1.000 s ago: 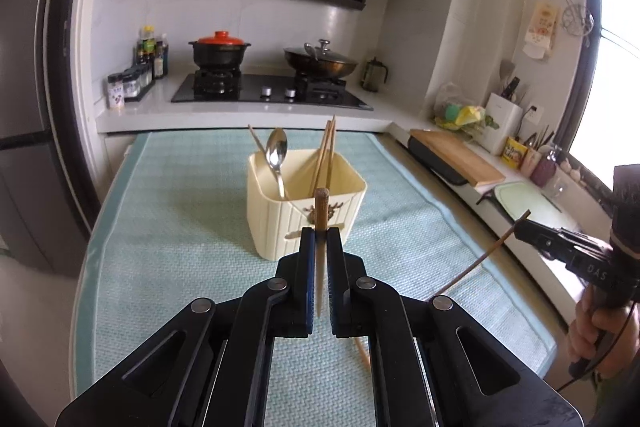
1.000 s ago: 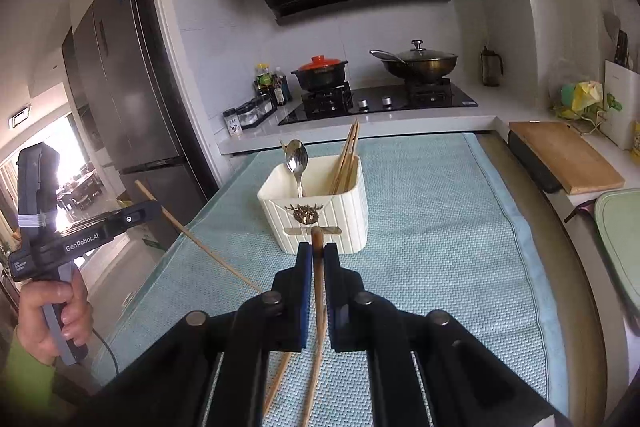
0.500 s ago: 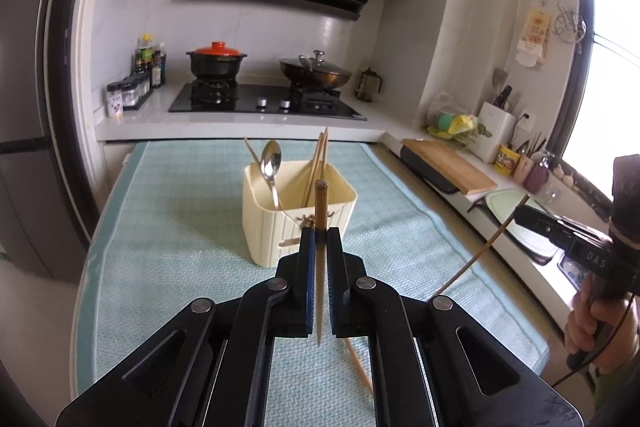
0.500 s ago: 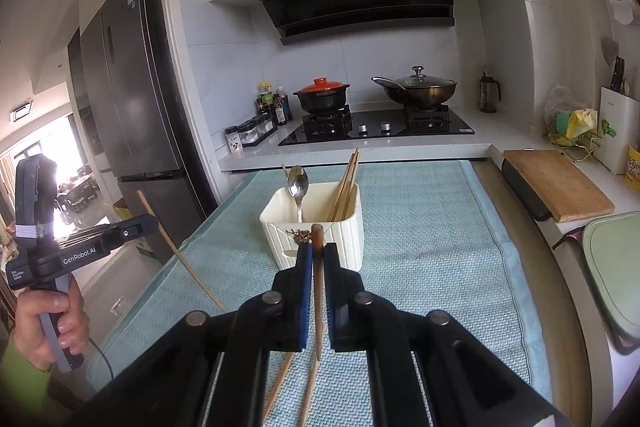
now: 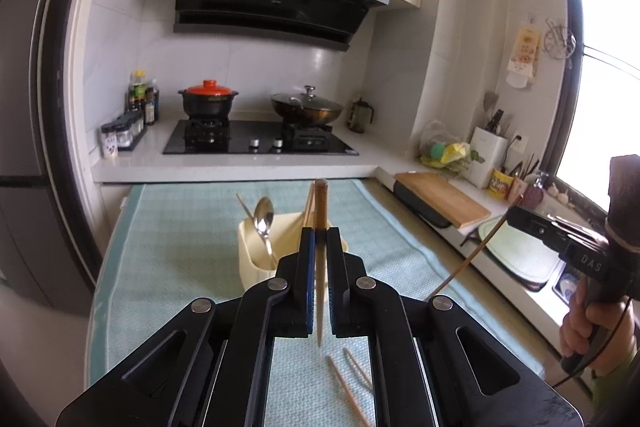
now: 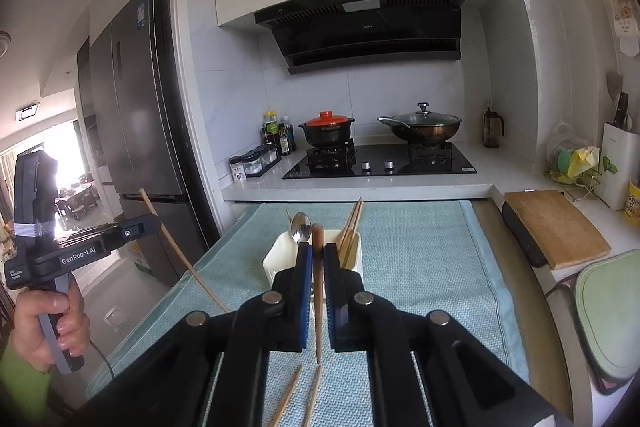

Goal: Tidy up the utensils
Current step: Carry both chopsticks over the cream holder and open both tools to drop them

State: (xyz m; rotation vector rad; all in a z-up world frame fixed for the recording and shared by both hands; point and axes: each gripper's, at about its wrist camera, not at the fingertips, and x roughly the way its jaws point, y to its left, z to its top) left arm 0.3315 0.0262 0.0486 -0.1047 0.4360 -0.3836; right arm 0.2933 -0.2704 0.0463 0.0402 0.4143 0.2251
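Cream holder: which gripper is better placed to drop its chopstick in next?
Near even; slight edge left. Left gripper and right gripper each clamp a chopstick, both lined up on the cream holder. The left's view looks further down into the opening.

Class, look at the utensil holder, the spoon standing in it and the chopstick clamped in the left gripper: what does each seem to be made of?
Utensil holder: probably plastic; cream, smooth, with a slight sheen.
Spoon: metal, likely stainless steel; its bowl is polished and mirrors the light.
Chopstick in the left gripper: wood or bamboo; matt brown, darker at the top end, paler toward the tip.
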